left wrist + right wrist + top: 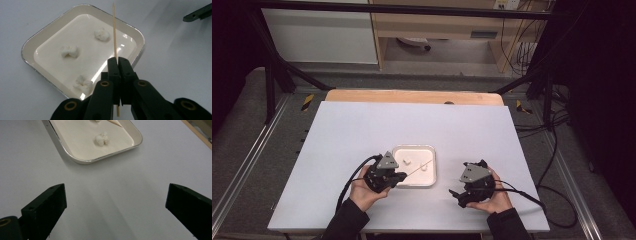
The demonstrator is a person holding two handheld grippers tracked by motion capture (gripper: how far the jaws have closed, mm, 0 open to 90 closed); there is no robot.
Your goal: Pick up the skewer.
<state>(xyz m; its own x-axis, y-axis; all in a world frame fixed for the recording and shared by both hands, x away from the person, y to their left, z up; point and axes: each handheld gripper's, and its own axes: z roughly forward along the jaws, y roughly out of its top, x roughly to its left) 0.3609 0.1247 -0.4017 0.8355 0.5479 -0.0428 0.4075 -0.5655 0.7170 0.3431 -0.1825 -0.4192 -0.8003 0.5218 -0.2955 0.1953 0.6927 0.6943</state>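
While your left gripper [117,62] clamps the thin wooden skewer [114,30] over the shallow white tray [37,42], right gripper [115,202] fingers stand wide; next, spear a white popcorn piece [102,34].

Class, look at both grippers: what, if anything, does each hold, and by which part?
The left gripper pinches a thin wooden skewer near its lower end. The right gripper stands open, holding nothing.

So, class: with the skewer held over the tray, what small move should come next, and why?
Probably lower the skewer tip onto the nearest white piece: the left gripper grips it over the tray, and three pieces lie unpierced.
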